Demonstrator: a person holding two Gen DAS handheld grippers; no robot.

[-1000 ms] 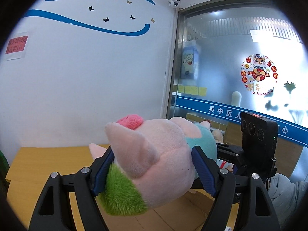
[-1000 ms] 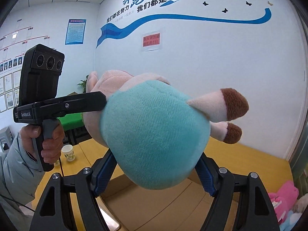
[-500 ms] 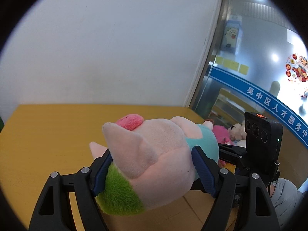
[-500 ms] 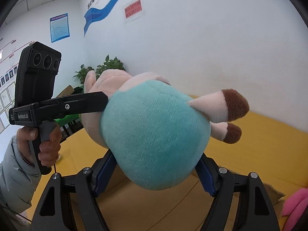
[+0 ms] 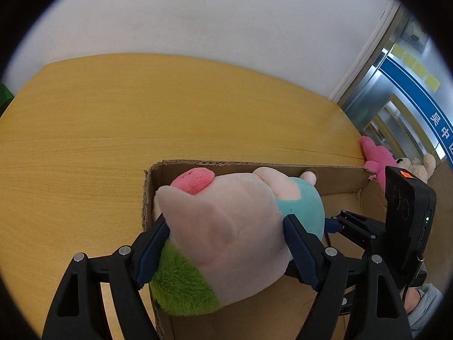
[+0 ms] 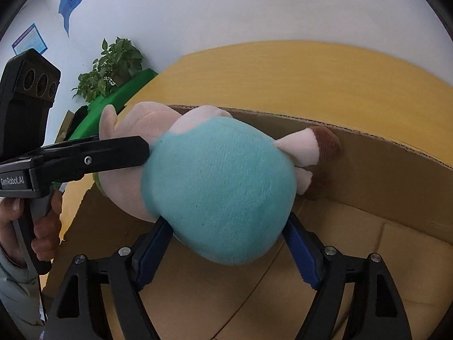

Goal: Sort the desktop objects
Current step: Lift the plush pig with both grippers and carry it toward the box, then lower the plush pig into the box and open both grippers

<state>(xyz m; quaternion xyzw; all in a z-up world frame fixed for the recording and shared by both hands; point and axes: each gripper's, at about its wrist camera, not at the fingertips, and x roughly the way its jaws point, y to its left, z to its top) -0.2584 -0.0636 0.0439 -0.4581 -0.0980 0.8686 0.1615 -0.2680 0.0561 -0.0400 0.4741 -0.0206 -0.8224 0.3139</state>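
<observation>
A plush pig (image 5: 226,226) with a pink head, green tuft and teal body hangs between both grippers. My left gripper (image 5: 226,240) is shut on its head. My right gripper (image 6: 226,240) is shut on its teal body (image 6: 220,187). The pig hangs over the open cardboard box (image 5: 334,175), inside its rim; the box's far wall (image 6: 382,170) stands just behind the pig's brown-tipped feet (image 6: 325,144). The right gripper also shows in the left wrist view (image 5: 334,225), and the left one in the right wrist view (image 6: 147,150).
The box sits on a yellow wooden table (image 5: 99,141) against a white wall. A pink plush (image 5: 376,158) and a beige plush (image 5: 419,167) lie beyond the box's right end. A potted plant (image 6: 110,68) and a green object (image 6: 119,96) stand off the table's left.
Both grippers have tilted down and lowered the pig together; it now hangs within the box opening instead of high above the table.
</observation>
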